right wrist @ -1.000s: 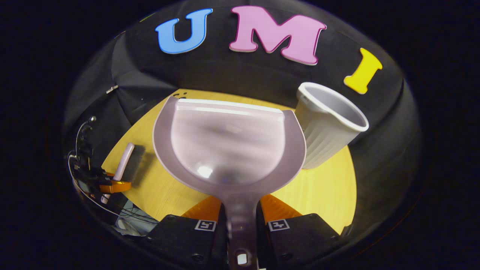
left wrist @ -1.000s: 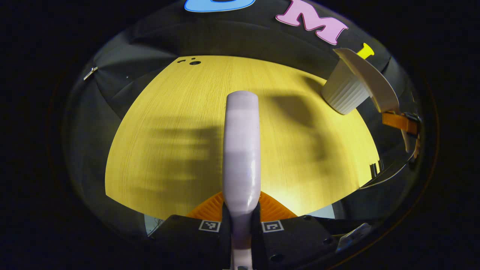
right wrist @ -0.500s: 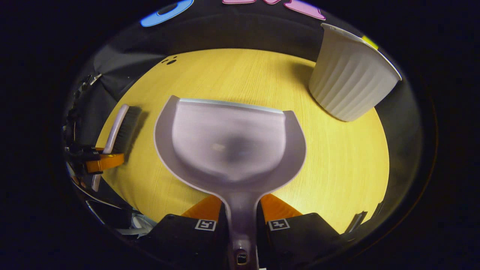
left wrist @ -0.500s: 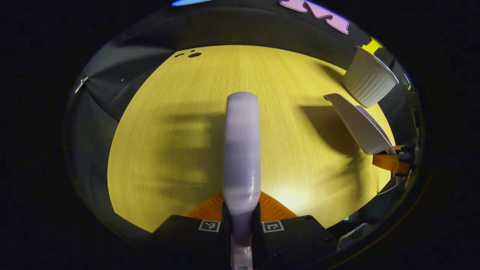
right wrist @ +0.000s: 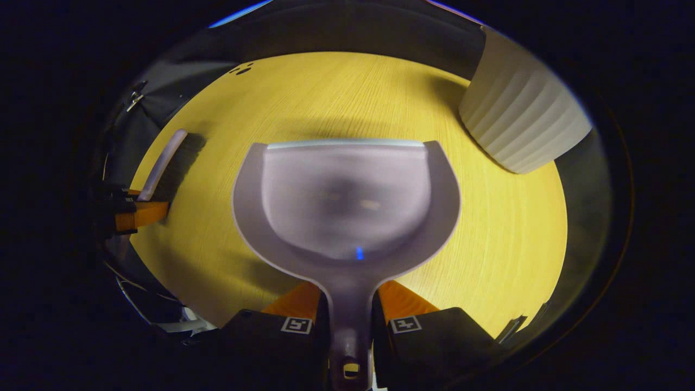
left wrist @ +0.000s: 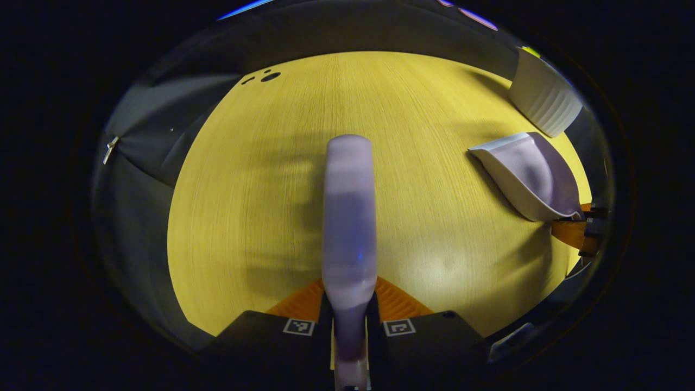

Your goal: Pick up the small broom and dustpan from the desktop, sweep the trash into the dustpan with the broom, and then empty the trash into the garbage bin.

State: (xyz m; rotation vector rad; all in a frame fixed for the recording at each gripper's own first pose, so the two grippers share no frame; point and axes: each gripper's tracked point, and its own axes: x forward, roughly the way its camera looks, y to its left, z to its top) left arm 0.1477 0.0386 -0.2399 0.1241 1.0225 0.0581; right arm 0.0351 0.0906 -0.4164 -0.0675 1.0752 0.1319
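My left gripper is shut on the handle of the small pale-lilac broom, which points forward over the yellow wooden desktop. In the right gripper view the broom appears at the left with dark bristles close over the wood. My right gripper is shut on the handle of the lilac dustpan, held low and nearly level above the desk; its scoop looks empty. From the left gripper view the dustpan hangs at the right. The white ribbed garbage bin stands at the back right.
Black cloth walls close the desk at the back and left. Small dark holes mark the far left corner of the desktop. The bin sits near the desk's right rear edge, just beyond the dustpan.
Both grippers have dropped toward the desk and pitched downward. The dustpan moved away from the bin's rim, down to just above the wood. The broom came lower too.
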